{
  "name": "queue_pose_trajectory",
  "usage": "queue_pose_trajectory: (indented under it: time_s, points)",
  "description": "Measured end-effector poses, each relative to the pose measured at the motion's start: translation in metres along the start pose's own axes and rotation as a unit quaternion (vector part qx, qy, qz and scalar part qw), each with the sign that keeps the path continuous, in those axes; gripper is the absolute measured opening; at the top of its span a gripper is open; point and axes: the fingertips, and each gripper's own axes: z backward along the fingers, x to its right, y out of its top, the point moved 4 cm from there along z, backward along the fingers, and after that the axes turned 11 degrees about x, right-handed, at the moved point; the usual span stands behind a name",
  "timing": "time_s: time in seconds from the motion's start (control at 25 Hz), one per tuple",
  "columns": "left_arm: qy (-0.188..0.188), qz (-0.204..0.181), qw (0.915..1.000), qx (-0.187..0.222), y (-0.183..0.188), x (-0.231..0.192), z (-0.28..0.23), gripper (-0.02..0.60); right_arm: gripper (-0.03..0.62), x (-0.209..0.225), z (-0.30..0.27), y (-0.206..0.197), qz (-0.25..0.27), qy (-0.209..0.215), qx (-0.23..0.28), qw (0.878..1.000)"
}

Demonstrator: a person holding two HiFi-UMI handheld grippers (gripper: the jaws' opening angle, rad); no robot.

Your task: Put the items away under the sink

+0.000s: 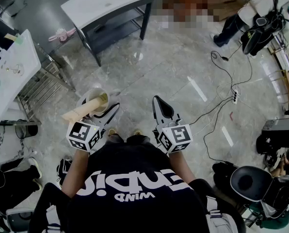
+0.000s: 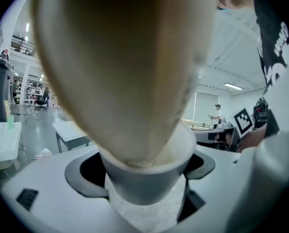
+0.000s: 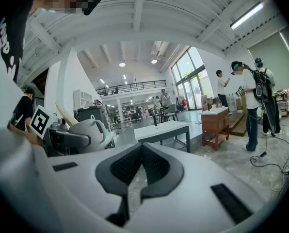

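White mug (image 2: 144, 181) w/ tan tapered piece (image 2: 120, 72) inside, in left hand-held gripper (image 1: 103, 111).

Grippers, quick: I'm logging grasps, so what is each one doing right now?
Left gripper: closed on the white cup, which has a beige item in it.
Right gripper: closed, empty.

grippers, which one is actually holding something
The left gripper: its jaws clamp a white cup with a beige item sticking out of it. The right gripper has its jaws shut together with nothing between them.
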Motion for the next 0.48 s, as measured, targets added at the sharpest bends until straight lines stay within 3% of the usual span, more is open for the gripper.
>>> queue_pose_trajectory:
  time_s: [0.48]
  points:
    - [0.006,-0.007,1.0000,0.001,0.003,0.016,0.003,0.462,0.018,0.000,0.012,0.006,-0.020,0.020,0.014,1.000]
